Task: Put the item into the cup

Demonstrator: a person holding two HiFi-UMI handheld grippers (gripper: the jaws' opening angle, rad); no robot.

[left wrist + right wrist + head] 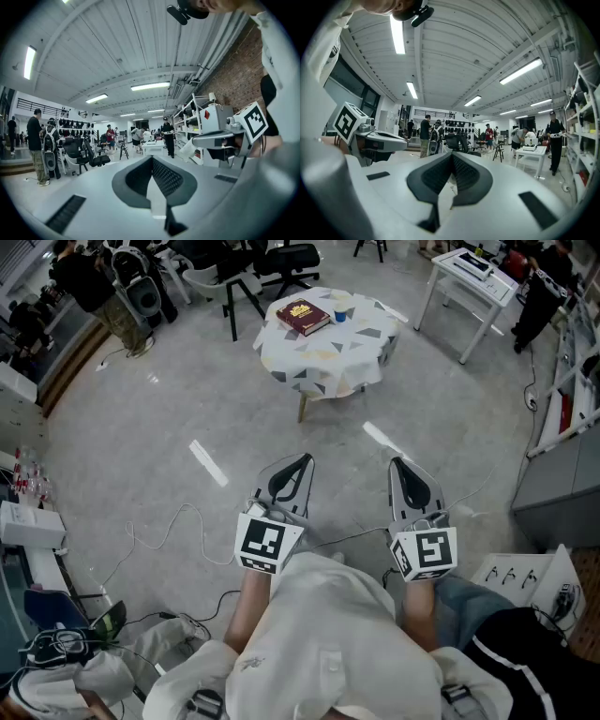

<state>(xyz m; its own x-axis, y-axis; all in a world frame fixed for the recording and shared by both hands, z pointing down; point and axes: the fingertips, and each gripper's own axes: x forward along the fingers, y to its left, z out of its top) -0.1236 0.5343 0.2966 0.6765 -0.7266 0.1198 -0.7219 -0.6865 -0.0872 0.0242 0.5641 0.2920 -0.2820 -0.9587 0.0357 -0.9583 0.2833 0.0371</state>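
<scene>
We cannot pick out the cup or the item with any certainty: on the round table (281, 357) well ahead of us, under its patterned cloth, a small blue thing (340, 316) sits just beside a red book (302, 317), with a pale shape (343, 303) touching it on the far side. Either one may be the cup, but both are too small to tell. Everything the task needs seems to lie on that table, well apart from us across open floor (169, 427). Closer in, loose cables (178, 521) trail over the floor near our feet. The left gripper (305, 459) and the right gripper (395, 462) are held side by side close to the body, pointing out toward the table. In each gripper view the two jaws meet at their tips with nothing between them, so both are closed and empty. We judge the task not yet begun. Nothing is picked up and nothing is in a cup. What remains is to walk to the table, open a gripper, take the item and set it in.
</scene>
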